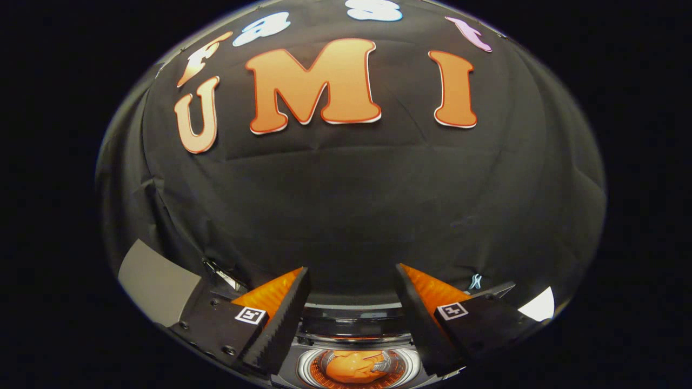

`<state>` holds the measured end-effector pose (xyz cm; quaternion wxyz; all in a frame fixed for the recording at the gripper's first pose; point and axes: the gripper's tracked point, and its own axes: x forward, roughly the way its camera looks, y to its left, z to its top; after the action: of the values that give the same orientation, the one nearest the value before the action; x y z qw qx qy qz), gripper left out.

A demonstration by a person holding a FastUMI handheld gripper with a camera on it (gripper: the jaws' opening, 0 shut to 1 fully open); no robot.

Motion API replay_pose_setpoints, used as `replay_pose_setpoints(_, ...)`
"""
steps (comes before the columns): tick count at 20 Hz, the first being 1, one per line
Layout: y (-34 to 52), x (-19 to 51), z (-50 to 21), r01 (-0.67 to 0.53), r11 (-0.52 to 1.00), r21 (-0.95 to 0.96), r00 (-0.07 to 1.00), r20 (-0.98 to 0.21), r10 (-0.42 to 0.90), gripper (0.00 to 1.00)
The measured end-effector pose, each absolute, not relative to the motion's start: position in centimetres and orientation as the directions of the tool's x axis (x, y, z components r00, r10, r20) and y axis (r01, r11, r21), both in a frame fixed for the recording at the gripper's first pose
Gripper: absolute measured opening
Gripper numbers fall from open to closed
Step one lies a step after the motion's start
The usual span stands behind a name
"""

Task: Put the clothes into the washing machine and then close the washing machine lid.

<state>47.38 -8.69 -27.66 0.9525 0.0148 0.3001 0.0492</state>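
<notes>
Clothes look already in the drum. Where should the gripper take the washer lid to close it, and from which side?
Likely the lid's free front edge, approached from above and the front. It appears raised behind the round drum opening, where an orange garment already sits, so that edge looks exposed; its exact shape is hard to tell. The gripper is open and holds nothing, fingers spread either side of the opening.

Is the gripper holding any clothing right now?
No: the gripper is open with nothing between its fingers, and the orange garment lies below them inside the washing machine drum.
</notes>
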Motion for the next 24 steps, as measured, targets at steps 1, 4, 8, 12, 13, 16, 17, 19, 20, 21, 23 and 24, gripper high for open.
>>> replay_pose_setpoints(1, -8.5, 47.2, -28.5, -0.078, 0.995, 0.060, 0.804, -0.586, 0.098, 0.99)
replay_pose_setpoints(4, -8.3, 46.0, -28.5, -0.072, 0.996, 0.057, 0.823, -0.561, 0.092, 1.00)
replay_pose_setpoints(8, -8.6, 44.5, -28.6, -0.069, 0.996, 0.048, 0.836, -0.543, 0.084, 1.00)
replay_pose_setpoints(12, -8.4, 42.6, -28.3, -0.066, 0.997, 0.041, 0.844, -0.530, 0.078, 1.00)
replay_pose_setpoints(13, -8.4, 41.8, -28.4, -0.063, 0.997, 0.038, 0.847, -0.527, 0.073, 1.00)
replay_pose_setpoints(16, -8.5, 39.7, -28.5, -0.058, 0.998, 0.030, 0.850, -0.522, 0.065, 1.00)
replay_pose_setpoints(17, -8.5, 38.8, -28.7, -0.060, 0.998, 0.027, 0.849, -0.524, 0.065, 1.00)
replay_pose_setpoints(19, -8.5, 37.2, -29.1, -0.068, 0.997, 0.028, 0.851, -0.521, 0.073, 1.00)
replay_pose_setpoints(20, -8.6, 36.5, -29.1, -0.063, 0.997, 0.033, 0.858, -0.508, 0.071, 0.99)
replay_pose_setpoints(21, -8.6, 35.9, -29.4, -0.061, 0.998, 0.034, 0.859, -0.507, 0.070, 0.99)
replay_pose_setpoints(23, -8.5, 34.5, -30.1, -0.060, 0.998, 0.035, 0.860, -0.505, 0.069, 0.99)
replay_pose_setpoints(24, -8.5, 34.0, -30.5, -0.062, 0.997, 0.035, 0.862, -0.502, 0.071, 0.99)
